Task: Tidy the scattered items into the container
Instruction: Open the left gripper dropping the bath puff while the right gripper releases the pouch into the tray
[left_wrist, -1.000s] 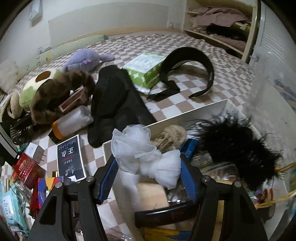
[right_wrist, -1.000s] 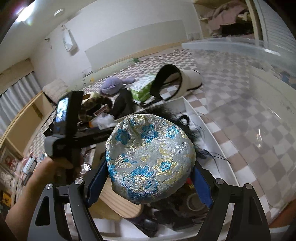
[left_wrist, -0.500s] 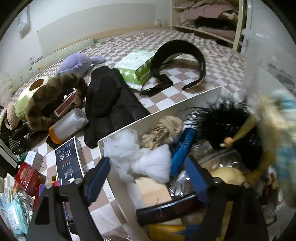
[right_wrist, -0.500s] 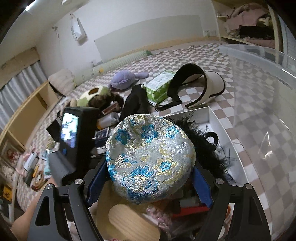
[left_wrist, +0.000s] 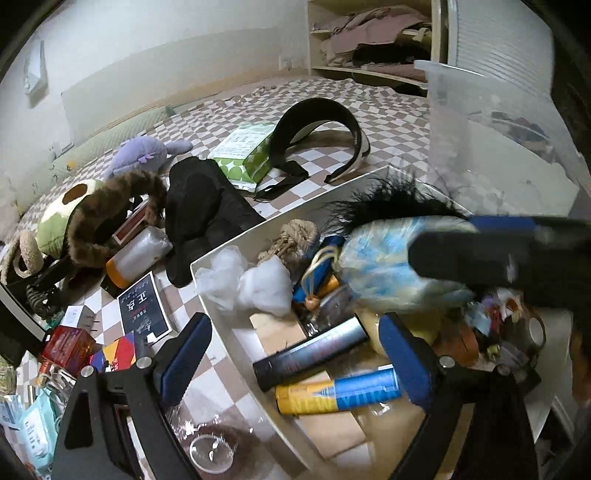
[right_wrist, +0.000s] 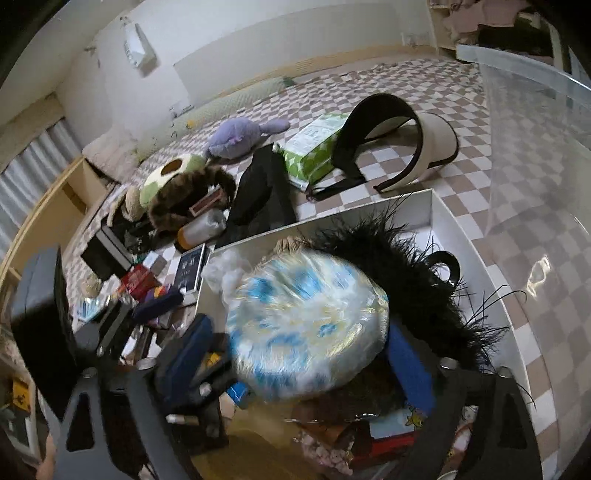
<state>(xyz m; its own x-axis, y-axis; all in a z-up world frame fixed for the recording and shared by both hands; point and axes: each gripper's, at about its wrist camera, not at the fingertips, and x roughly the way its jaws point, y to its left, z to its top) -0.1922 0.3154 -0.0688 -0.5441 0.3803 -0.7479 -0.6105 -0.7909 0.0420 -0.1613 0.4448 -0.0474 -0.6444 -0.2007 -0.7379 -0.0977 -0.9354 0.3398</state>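
Now mid-drop: your right gripper has its fingers spread, brocade pouch blurred between them over the white box. Left gripper is wide open, holding nothing. Next, fetch the visor off the bed.

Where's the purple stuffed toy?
The purple stuffed toy lies outside the white box, far back on the checkered mat, between the green tissue pack and the green-and-white plush.

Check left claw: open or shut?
Open. In the left wrist view the left claw has its blue fingers spread wide with nothing between them, above the white box rim.
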